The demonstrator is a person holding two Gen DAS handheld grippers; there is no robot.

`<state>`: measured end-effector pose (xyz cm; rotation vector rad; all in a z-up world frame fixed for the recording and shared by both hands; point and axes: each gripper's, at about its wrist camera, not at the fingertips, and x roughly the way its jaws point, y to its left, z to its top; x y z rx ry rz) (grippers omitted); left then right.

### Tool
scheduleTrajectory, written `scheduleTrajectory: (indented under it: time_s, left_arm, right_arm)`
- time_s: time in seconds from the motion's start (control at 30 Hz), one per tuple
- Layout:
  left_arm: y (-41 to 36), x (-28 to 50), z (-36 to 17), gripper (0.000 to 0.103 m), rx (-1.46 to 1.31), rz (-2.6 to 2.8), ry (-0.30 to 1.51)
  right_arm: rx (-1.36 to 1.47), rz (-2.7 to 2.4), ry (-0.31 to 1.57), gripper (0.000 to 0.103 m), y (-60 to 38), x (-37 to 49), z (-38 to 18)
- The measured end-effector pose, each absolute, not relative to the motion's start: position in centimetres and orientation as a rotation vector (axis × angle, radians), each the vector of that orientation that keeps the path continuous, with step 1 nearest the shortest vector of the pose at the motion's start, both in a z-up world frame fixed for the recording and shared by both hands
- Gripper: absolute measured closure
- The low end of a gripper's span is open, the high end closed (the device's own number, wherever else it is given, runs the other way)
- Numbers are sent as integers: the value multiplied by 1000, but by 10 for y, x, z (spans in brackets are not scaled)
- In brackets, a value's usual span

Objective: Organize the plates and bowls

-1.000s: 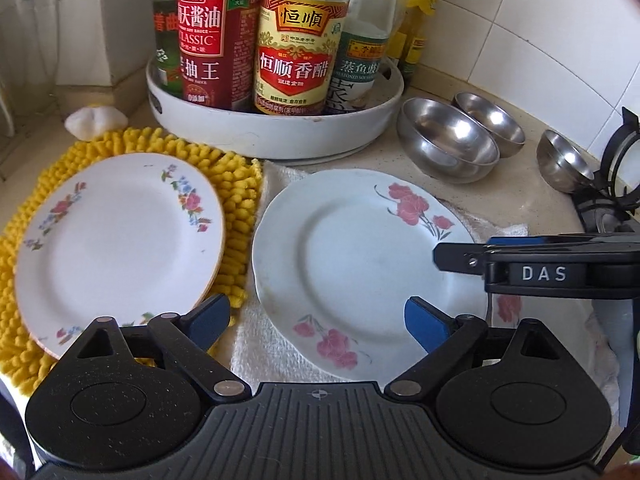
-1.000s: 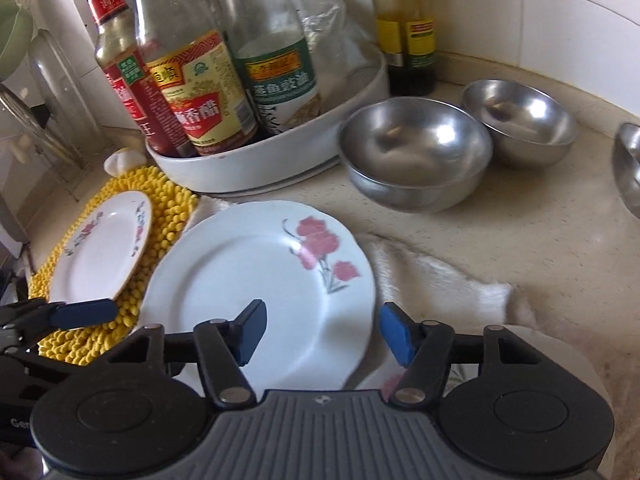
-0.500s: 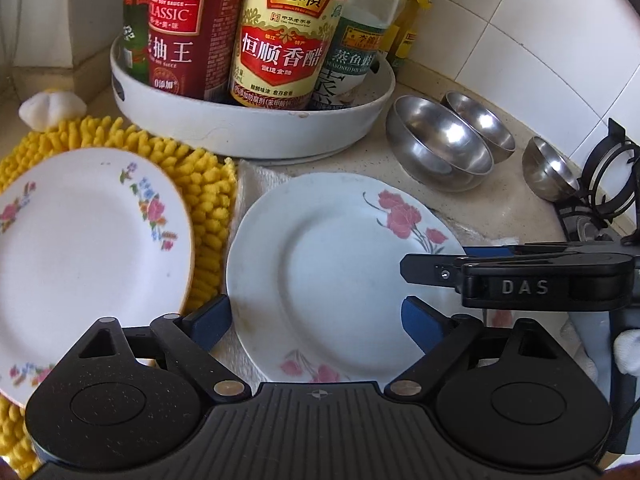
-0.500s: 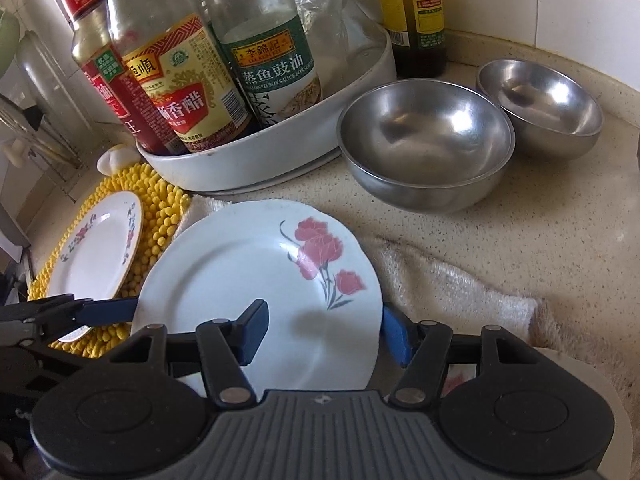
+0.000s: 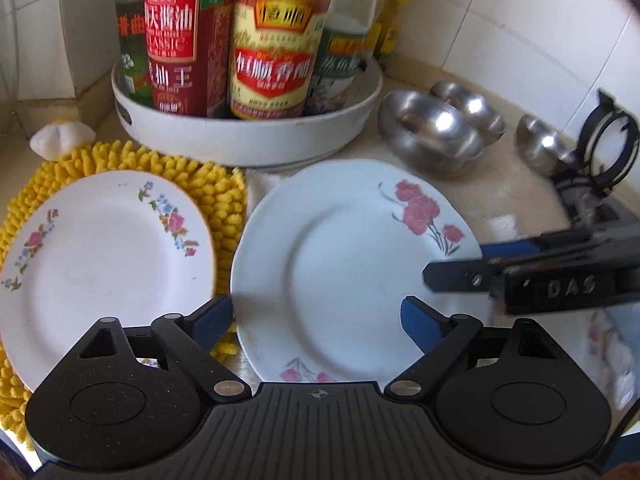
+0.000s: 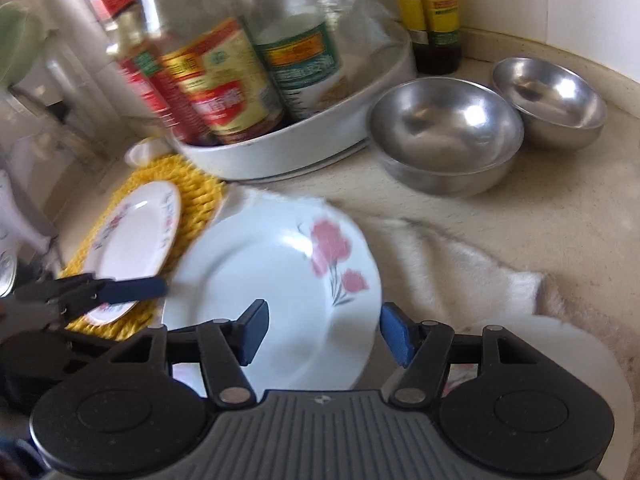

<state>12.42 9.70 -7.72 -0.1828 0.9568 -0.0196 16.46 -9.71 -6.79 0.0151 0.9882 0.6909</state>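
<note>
The left gripper has just been narrowing its jaws; they stand apart over the rose plate, its near left rim between them, pads not pressing. The right gripper hangs with jaws parted over the same plate's right rim, gripping nothing.

Two glazed round plates show: the rose one on a white towel, and a small-flowered plate on a shaggy yellow mat; their rims lie just beside each other. Three shiny steel bowls stand behind on speckled stone counter, two touching, one apart. A white round tray of bottles crowds the back edge, near the plates. Bare counter lies right of the towel.
</note>
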Motion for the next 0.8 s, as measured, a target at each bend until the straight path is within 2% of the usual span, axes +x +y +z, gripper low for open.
scheduleTrajectory:
  time_s: [0.07, 0.17, 0.37, 0.8]
  left_arm:
    - [94, 123, -71, 14, -157, 0, 912]
    - [92, 120, -60, 7, -145, 2, 871]
    - [74, 112, -52, 7, -154, -101, 868]
    - [-36, 102, -65, 7, -65, -364, 914]
  right_arm:
    - [28, 684, 940, 28, -105, 166, -61]
    - [13, 617, 877, 28, -124, 164, -50]
    - [55, 498, 870, 28, -181, 162, -46]
    - [139, 425, 918, 28, -267, 125, -69]
